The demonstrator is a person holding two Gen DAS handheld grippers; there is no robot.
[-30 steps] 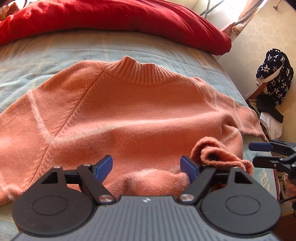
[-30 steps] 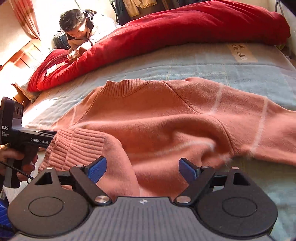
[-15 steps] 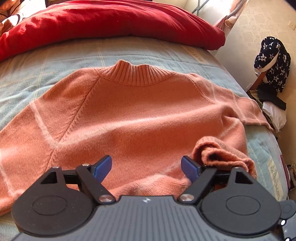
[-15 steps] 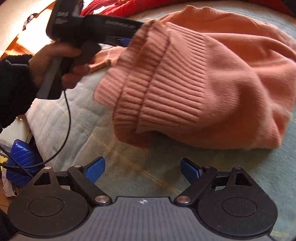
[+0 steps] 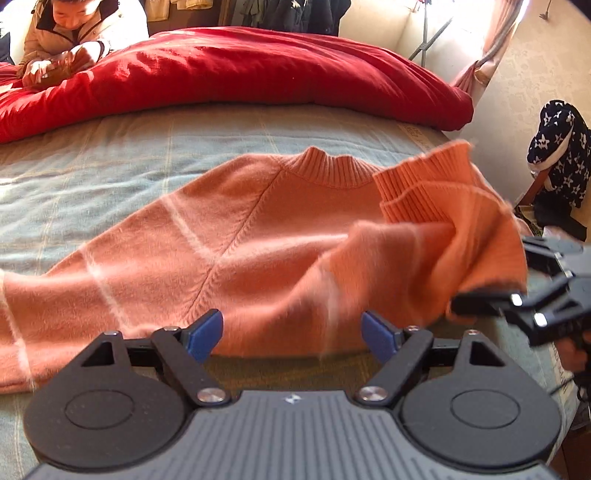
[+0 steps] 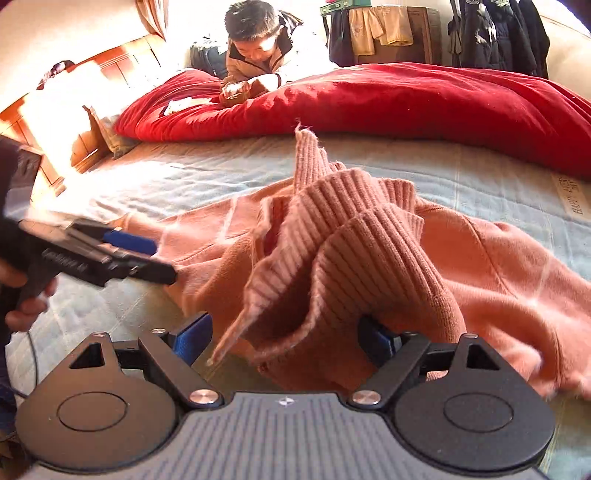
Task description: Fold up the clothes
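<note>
Loosely bunched sweater (image 6: 369, 266) between right tongs (image 6: 286, 338)

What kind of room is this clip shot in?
Most likely a home bedroom: the orange sweater lies on a bed with a pale blue cover, a red duvet is bunched behind it, and clothes hang along the far wall.

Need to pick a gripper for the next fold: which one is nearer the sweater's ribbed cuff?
Right. The ribbed cuff rises just ahead of the right gripper, bunched knit lying between its open jaws. The left gripper sits at the sweater's hem, well short of it.
</note>
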